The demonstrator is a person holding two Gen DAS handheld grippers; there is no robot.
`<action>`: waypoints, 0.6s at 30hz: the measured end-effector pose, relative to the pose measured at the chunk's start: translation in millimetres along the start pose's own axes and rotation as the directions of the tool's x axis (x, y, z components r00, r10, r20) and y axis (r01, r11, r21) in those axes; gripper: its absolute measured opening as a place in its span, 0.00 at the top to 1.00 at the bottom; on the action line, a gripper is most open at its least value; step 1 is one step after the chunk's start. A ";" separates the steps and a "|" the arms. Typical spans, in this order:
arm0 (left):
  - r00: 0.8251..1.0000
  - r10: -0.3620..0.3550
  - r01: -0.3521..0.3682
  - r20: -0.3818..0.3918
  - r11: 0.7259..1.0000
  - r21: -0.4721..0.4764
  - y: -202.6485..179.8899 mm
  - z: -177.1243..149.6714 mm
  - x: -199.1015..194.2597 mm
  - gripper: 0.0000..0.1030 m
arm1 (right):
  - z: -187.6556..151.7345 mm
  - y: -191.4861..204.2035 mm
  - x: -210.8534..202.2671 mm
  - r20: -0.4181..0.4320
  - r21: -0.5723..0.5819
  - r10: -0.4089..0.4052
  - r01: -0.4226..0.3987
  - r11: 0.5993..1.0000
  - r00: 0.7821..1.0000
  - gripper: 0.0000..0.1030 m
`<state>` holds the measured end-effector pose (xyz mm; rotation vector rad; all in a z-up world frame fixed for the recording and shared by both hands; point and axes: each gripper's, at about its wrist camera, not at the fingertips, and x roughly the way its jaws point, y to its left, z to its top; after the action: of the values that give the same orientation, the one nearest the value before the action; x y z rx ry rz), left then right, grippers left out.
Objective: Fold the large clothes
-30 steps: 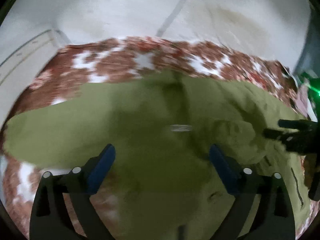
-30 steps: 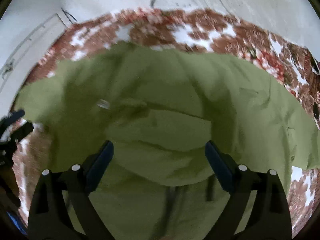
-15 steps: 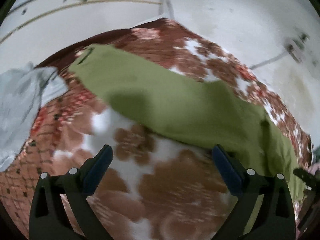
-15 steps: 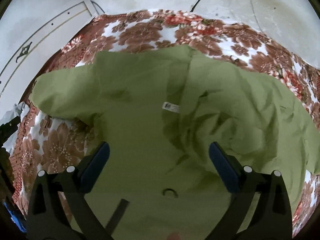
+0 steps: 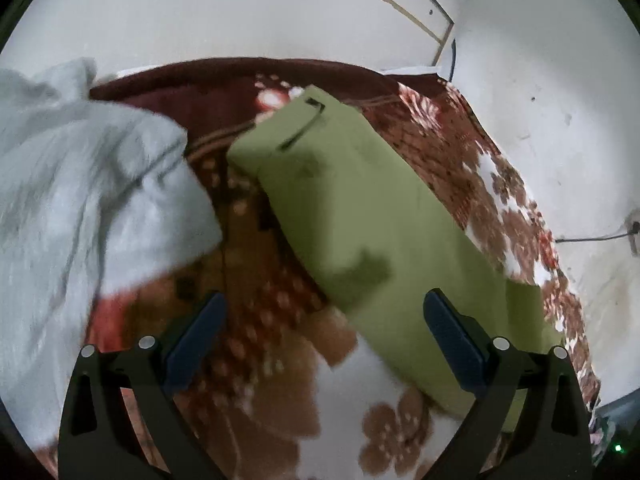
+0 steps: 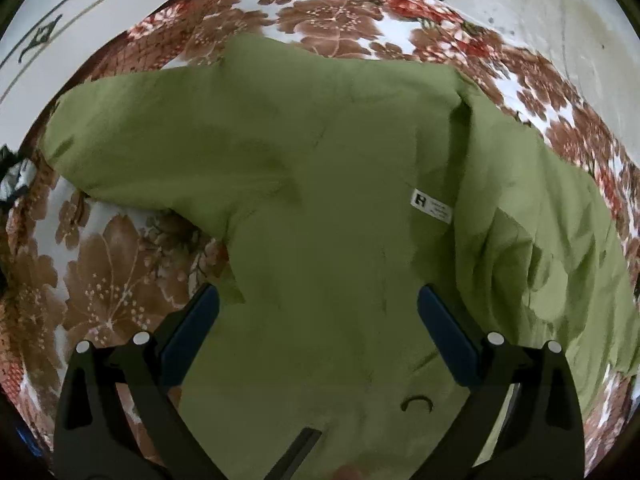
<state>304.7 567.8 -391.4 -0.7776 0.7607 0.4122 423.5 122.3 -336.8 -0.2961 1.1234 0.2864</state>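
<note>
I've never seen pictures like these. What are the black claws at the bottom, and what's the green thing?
A person holds a grabbing tool in each hand, and each tool has a camera looking out between its two fingers. That is why both pictures are round. The left gripper and the right gripper are both open and hold nothing. The green thing is a shirt, spread on a flowery blanket. Its sleeve shows in the left picture, beside a grey cloth.
</note>
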 end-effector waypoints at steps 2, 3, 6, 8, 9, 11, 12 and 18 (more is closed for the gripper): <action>1.000 0.004 -0.004 0.002 1.000 0.011 0.5 9.4 4.7 0.06 | 4.3 5.9 1.6 0.010 0.000 0.005 -0.005 1.000 1.000 0.05; 1.000 0.005 -0.005 0.003 1.000 0.022 -0.1 14.8 7.0 0.06 | 6.3 9.0 2.9 0.015 0.000 0.008 -0.008 1.000 1.000 0.05; 1.000 0.003 -0.003 0.006 0.999 0.039 2.8 24.9 9.1 0.06 | 12.0 16.9 8.0 0.028 -0.005 0.016 -0.016 1.000 0.999 0.05; 1.000 0.001 -0.002 0.008 0.998 0.062 4.0 29.0 9.6 0.07 | 14.8 19.3 9.3 0.040 0.003 0.020 -0.021 1.000 0.999 0.05; 1.000 -0.009 0.008 0.017 0.997 0.074 4.9 30.9 10.0 0.07 | 15.0 20.0 10.2 0.060 0.009 0.025 -0.026 1.000 0.998 0.05; 1.000 0.000 -0.001 0.014 0.995 0.104 7.3 37.0 19.2 0.07 | 13.6 22.1 17.3 0.065 0.006 0.024 -0.025 1.000 0.998 0.05; 1.000 -0.016 0.015 0.005 0.994 0.109 10.3 41.2 25.5 0.07 | 13.1 22.5 20.6 0.066 0.009 0.028 -0.028 1.000 0.997 0.05; 0.998 -0.050 0.056 -0.049 0.991 0.126 15.8 63.4 54.0 0.08 | 13.6 30.3 48.6 0.040 0.026 0.023 -0.024 0.999 0.999 0.05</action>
<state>360.3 629.2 -409.1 -0.6883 0.7996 0.2961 443.4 159.0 -378.3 -0.2529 1.0914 0.2969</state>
